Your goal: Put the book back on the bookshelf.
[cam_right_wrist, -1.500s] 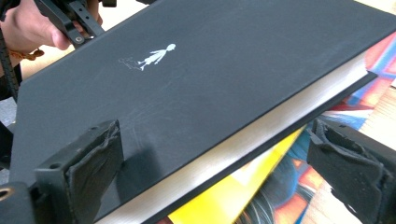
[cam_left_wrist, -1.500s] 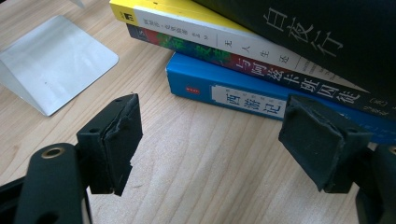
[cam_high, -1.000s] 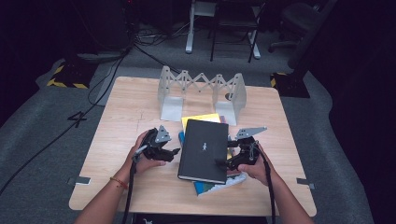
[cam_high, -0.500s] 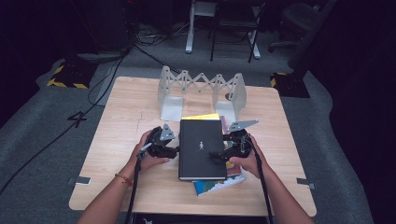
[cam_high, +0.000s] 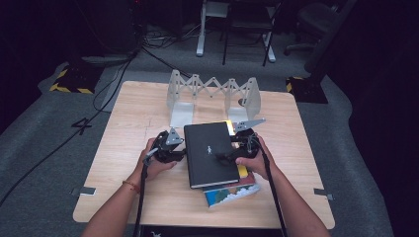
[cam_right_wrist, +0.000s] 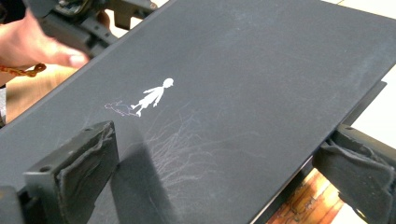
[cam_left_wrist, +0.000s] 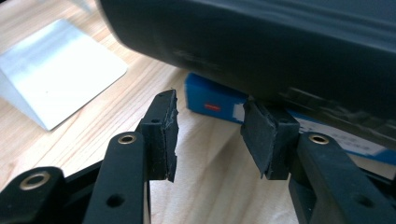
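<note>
A black book [cam_high: 210,153] with a small white figure on its cover [cam_right_wrist: 154,95] tops a short stack at the table's middle. Under it are a yellow book [cam_high: 242,171] and a colourful one [cam_high: 230,193]. My left gripper [cam_high: 170,148] is at the black book's left edge. Its jaws [cam_left_wrist: 210,137] have just been closing and stand apart over bare wood, with a blue book [cam_left_wrist: 210,100] just beyond the tips. My right gripper [cam_high: 237,150] straddles the right edge, open. One pad [cam_right_wrist: 88,158] hovers above the cover and the other [cam_right_wrist: 359,168] is past the edge.
A grey folding rack [cam_high: 212,91] stands upright at the back of the wooden table [cam_high: 133,113], its flat metal foot [cam_left_wrist: 60,70] close to my left gripper. Chair and desk legs [cam_high: 202,29] stand on the carpet beyond the table.
My right gripper has slid left onto the black book's right edge. The black book has shifted a little away from me and now covers most of the yellow book. My left hand has edged closer.
</note>
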The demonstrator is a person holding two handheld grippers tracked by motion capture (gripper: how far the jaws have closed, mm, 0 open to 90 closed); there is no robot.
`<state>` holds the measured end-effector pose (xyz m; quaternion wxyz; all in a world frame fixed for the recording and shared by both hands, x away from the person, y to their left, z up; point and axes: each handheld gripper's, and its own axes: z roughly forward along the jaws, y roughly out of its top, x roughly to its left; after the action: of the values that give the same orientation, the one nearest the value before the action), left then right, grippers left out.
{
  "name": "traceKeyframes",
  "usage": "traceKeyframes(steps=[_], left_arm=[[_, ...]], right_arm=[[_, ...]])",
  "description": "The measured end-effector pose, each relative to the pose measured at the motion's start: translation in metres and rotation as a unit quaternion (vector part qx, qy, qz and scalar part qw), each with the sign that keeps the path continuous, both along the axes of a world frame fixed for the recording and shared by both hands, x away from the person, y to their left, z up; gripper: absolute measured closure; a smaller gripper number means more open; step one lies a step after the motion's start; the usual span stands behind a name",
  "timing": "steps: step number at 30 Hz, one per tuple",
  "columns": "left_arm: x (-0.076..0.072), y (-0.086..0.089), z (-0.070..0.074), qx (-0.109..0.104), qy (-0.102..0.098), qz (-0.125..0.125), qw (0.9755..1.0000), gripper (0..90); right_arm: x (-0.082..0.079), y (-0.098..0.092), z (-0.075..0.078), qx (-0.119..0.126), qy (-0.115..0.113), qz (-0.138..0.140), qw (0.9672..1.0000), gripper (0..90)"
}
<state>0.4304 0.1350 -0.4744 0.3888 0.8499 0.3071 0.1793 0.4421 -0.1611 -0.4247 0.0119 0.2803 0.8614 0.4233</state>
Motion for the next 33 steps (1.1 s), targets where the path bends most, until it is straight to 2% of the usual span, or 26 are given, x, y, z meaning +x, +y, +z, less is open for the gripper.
traceKeyframes(steps=[2, 4, 7, 9, 10, 12, 15, 18, 20, 21, 24, 25, 27, 31, 33], left_arm=[[0.007, 0.004, -0.001, -0.017, 0.017, 0.009, 0.9997, 48.4], [0.014, 0.005, -0.002, -0.022, 0.027, 0.006, 0.9994, 47.3], [0.020, 0.002, -0.003, -0.005, 0.020, 0.006, 0.9998, 47.3], [0.023, 0.002, -0.004, -0.007, 0.021, 0.007, 0.9997, 46.5], [0.026, 0.003, -0.005, -0.016, 0.033, 0.013, 0.9992, 46.2], [0.031, 0.005, -0.006, -0.022, 0.036, 0.022, 0.9989, 43.1], [0.038, 0.009, -0.006, -0.027, 0.037, 0.032, 0.9984, 43.0], [0.045, 0.012, -0.004, -0.037, 0.046, 0.038, 0.9975, 43.2], [0.048, 0.014, -0.002, -0.035, 0.043, 0.032, 0.9980, 43.3], [0.048, 0.014, -0.001, -0.040, 0.042, 0.027, 0.9980, 44.9], [0.048, 0.013, 0.004, -0.049, 0.028, 0.014, 0.9983, 61.0], [0.049, 0.014, 0.006, -0.059, 0.027, 0.011, 0.9978, 64.0], [0.051, 0.017, 0.009, -0.091, 0.034, 0.000, 0.9953, 69.0], [0.051, 0.019, 0.021, -0.113, 0.021, -0.010, 0.9934, 76.8], [0.050, 0.019, 0.028, -0.121, 0.016, -0.017, 0.9924, 77.2]], right_arm=[[0.001, 0.000, 0.000, 0.001, 0.001, 0.002, 1.0000, 0.9], [0.001, 0.001, 0.000, -0.001, -0.001, 0.003, 1.0000, 0.9], [0.002, 0.001, 0.000, -0.003, -0.002, 0.008, 1.0000, 0.9], [0.003, 0.002, 0.001, -0.002, -0.003, 0.009, 1.0000, 0.9], [0.003, 0.002, 0.001, -0.002, -0.004, 0.010, 0.9999, 0.9], [0.004, 0.002, 0.001, -0.001, -0.008, 0.014, 0.9999, 1.0], [0.005, 0.003, 0.001, 0.001, -0.012, 0.019, 0.9997, 1.0], [0.006, 0.003, 0.001, 0.002, -0.016, 0.022, 0.9996, 1.1], [0.006, 0.004, 0.002, 0.001, -0.020, 0.022, 0.9996, 1.2], [0.006, 0.004, 0.002, 0.001, -0.023, 0.023, 0.9995, 1.4], [0.007, 0.004, 0.005, 0.001, -0.035, 0.022, 0.9991, 1.5], [0.007, 0.004, 0.006, 0.003, -0.041, 0.022, 0.9989, 1.5], [0.008, 0.004, 0.008, 0.005, -0.050, 0.024, 0.9984, 1.7], [0.006, 0.004, 0.014, 0.013, -0.077, 0.019, 0.9967, 5.3], [0.007, 0.001, 0.017, 0.026, -0.087, 0.018, 0.9957, 8.0]])
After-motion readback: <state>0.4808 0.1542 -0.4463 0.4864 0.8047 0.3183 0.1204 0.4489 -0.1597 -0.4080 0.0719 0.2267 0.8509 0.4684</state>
